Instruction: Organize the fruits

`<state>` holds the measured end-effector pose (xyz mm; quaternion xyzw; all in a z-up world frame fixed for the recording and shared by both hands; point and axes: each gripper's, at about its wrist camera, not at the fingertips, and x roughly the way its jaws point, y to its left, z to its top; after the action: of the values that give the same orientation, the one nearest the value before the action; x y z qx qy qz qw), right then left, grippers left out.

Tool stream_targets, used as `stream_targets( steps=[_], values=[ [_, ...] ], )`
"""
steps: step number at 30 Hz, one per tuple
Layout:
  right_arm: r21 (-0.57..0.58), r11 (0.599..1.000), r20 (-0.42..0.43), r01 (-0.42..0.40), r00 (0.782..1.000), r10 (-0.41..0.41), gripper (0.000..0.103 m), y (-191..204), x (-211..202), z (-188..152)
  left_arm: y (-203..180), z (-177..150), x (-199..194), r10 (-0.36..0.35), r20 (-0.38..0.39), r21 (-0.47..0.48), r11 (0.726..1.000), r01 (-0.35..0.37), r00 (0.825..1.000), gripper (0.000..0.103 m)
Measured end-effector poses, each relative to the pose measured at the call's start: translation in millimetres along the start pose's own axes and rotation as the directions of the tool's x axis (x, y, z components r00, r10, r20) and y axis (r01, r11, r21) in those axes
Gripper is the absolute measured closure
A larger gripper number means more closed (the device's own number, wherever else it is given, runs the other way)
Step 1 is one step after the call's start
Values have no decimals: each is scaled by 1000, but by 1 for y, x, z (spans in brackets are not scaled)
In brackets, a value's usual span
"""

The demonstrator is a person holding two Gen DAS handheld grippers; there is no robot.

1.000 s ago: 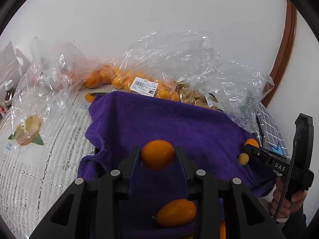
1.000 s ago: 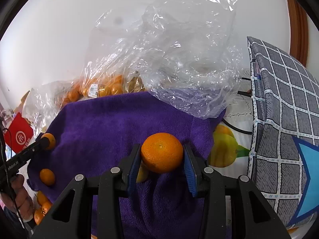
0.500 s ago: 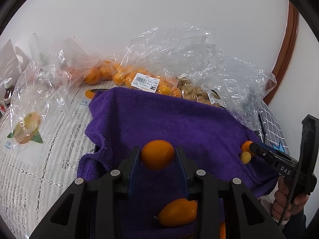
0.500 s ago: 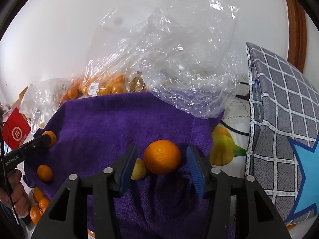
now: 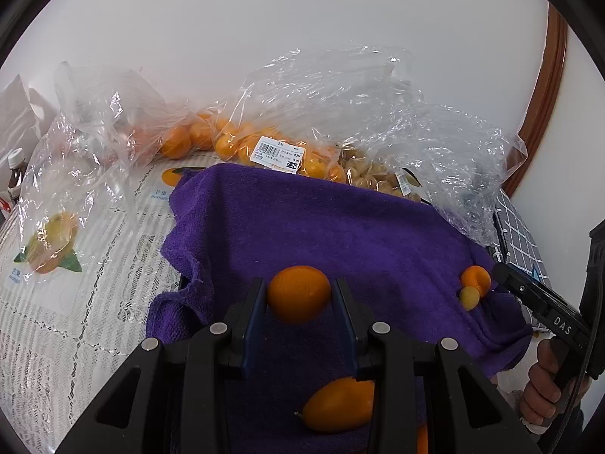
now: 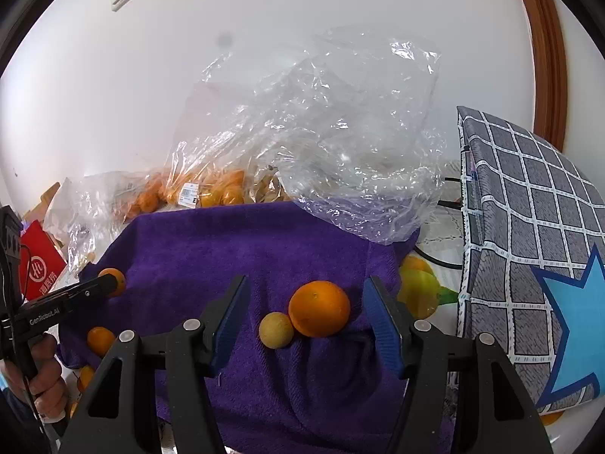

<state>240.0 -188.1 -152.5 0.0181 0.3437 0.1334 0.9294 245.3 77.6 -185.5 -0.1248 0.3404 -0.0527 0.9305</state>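
My left gripper (image 5: 298,302) is shut on a small orange fruit (image 5: 298,293), held just above the purple towel (image 5: 321,227). An oval orange fruit (image 5: 340,403) lies on the towel below it. My right gripper (image 6: 306,317) has its jaws opening; the round orange (image 6: 319,308) rests on the towel (image 6: 245,249) between them, clear of both pads. A small yellowish fruit (image 6: 276,330) touches the orange's left side. In the left wrist view that pair, orange (image 5: 475,278) and yellow fruit (image 5: 469,297), lies at the towel's right edge.
Clear plastic bags (image 5: 310,113) with oranges (image 5: 234,143) and pale husked fruit (image 5: 374,178) sit behind the towel. A crumpled clear bag (image 6: 340,151) overlaps its far right corner. A grey checked cushion (image 6: 529,227) stands right. Other orange fruits (image 6: 100,338) lie near the towel's left edge. A lace tablecloth (image 5: 75,321) covers the table.
My right gripper's jaws have spread, letting go of the orange, which now rests on the towel beside the yellow fruit; the gripper drew back slightly. The left gripper kept still with its fruit.
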Motion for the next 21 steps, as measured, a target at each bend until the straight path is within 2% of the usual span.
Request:
stream_targets(
  steps=[4, 10, 18, 21],
  values=[
    [2, 1000, 15, 6, 1000, -6, 41, 2, -2, -1, 0, 0, 1, 2, -1, 0, 1000, -2, 1000, 69],
    [3, 1000, -8, -13, 1000, 13, 41, 6, -2, -2, 4, 1, -5, -12, 24, -14, 1000, 12, 1000, 58],
    [-13, 1000, 66, 20, 998, -19, 39, 11, -15, 0, 11, 3, -10, -14, 45, -59, 998, 17, 999, 58],
    [4, 1000, 48, 13, 999, -13, 38, 9, -18, 3, 11, 3, -12, -12, 55, -63, 998, 15, 998, 58]
  ],
)
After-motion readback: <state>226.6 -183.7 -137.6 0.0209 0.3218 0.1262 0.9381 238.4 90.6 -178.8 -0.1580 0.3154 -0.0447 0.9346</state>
